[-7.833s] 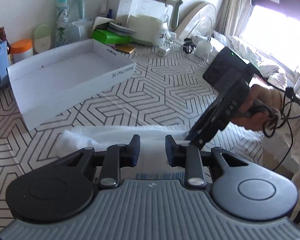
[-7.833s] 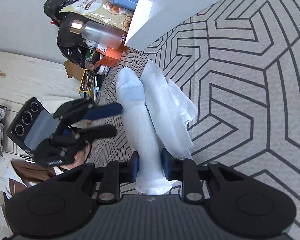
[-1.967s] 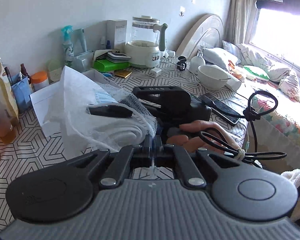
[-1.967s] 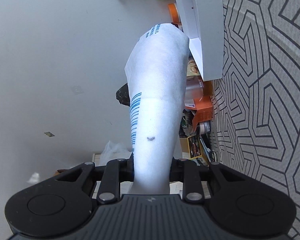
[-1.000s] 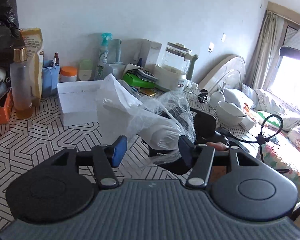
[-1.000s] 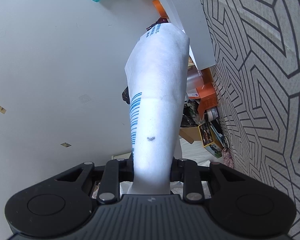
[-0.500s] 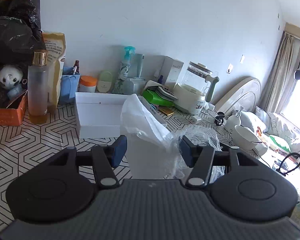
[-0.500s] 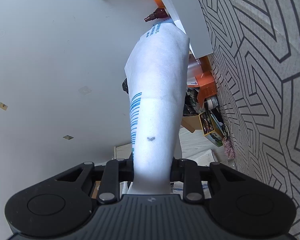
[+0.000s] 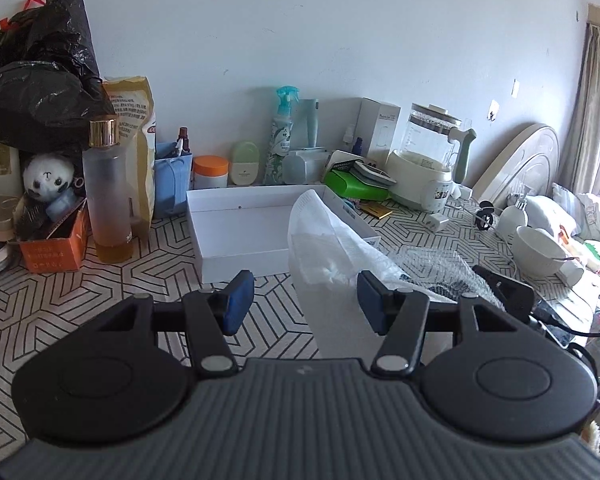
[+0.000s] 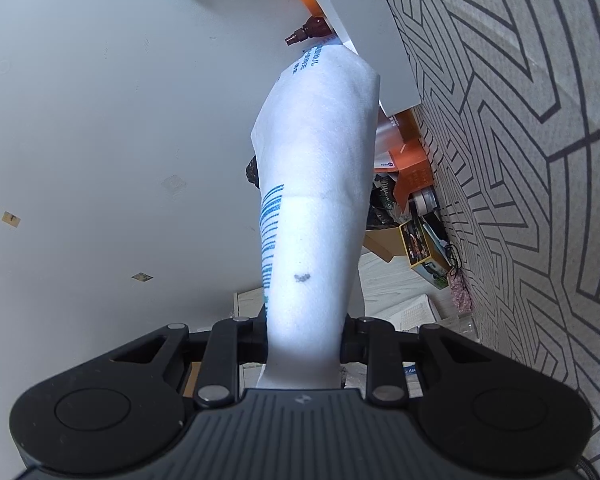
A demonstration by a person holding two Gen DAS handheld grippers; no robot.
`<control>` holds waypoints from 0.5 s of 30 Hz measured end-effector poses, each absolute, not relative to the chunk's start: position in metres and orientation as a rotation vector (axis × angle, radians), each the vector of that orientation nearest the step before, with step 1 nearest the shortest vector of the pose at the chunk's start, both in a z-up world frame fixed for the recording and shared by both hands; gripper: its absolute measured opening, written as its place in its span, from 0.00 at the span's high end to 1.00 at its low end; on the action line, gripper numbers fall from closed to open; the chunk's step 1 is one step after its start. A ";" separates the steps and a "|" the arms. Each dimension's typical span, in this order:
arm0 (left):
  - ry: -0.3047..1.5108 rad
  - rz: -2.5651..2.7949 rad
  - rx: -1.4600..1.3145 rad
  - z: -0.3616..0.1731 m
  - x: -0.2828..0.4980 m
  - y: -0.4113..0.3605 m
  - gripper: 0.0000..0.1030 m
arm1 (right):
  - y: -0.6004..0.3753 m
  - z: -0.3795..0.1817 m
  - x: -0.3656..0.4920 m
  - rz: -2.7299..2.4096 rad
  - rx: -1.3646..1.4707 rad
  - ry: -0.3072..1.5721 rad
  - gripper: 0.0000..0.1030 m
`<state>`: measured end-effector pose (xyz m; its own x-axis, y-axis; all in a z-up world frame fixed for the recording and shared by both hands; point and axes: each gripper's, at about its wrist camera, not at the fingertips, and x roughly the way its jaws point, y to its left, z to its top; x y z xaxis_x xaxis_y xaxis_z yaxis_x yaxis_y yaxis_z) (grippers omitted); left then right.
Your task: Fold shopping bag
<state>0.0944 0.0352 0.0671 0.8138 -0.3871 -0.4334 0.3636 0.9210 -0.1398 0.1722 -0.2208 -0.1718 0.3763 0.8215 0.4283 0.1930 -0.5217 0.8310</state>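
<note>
Since two seconds ago you have let go with your left tool (image 9: 300,300): its blue pads, then pinched shut on the bag, now stand wide apart and hold nothing. Your right tool (image 10: 304,346) is clamped on the folded white shopping bag (image 10: 314,200), which rises between its fingers, lifted off the patterned worktop (image 10: 520,160). From the left view the bag (image 9: 328,256) hangs in front of the white box (image 9: 240,224).
</note>
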 end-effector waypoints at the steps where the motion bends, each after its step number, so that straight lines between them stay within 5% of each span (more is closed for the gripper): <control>1: 0.468 -0.394 -0.036 0.067 0.097 0.033 0.45 | -0.221 -0.172 0.172 1.151 1.938 0.874 0.73; 15: 0.500 -0.457 -0.037 0.087 0.100 0.041 0.45 | -0.226 -0.184 0.167 1.047 2.011 0.862 0.73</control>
